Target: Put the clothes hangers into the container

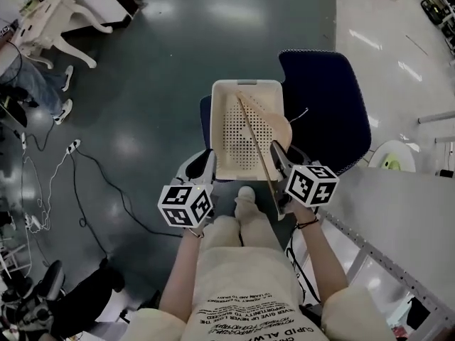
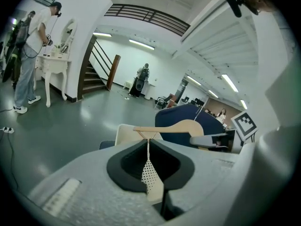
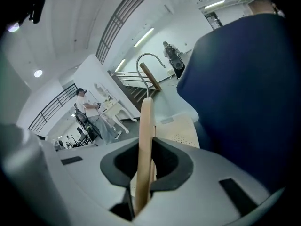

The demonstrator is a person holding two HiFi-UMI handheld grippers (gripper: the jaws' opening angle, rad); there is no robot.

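- The cream perforated plastic container sits over the front edge of the seat of a dark blue padded chair. Whether it rests there with its full weight cannot be told.
- The left gripper is at the container's near left corner. Its own view shows the jaws drawn narrow, clamped on the thin perforated wall of the container, seen edge-on between the dark pads.
- The right gripper is at the container's near right corner. Its jaws are closed on a pale wooden clothes hanger, whose wooden bar runs straight up between the pads in that gripper's view.
- The hanger is not yet lying flat in the container. One thin wooden edge slants from the near right corner across the perforated floor toward the far rim, and the broad rounded shoulder overhangs the right rim.
- The hanger's curved metal hook sticks out past the right rim, over the blue chair.
- The marker cubes on the left gripper and the right gripper sit nearest the person, above knees in cream trousers.
- On the glossy grey floor, a white power strip with a dark cable lies to the left, well apart from the chair.
- A white table with curved legs stands at the far left; the left gripper view shows a person standing beside it.
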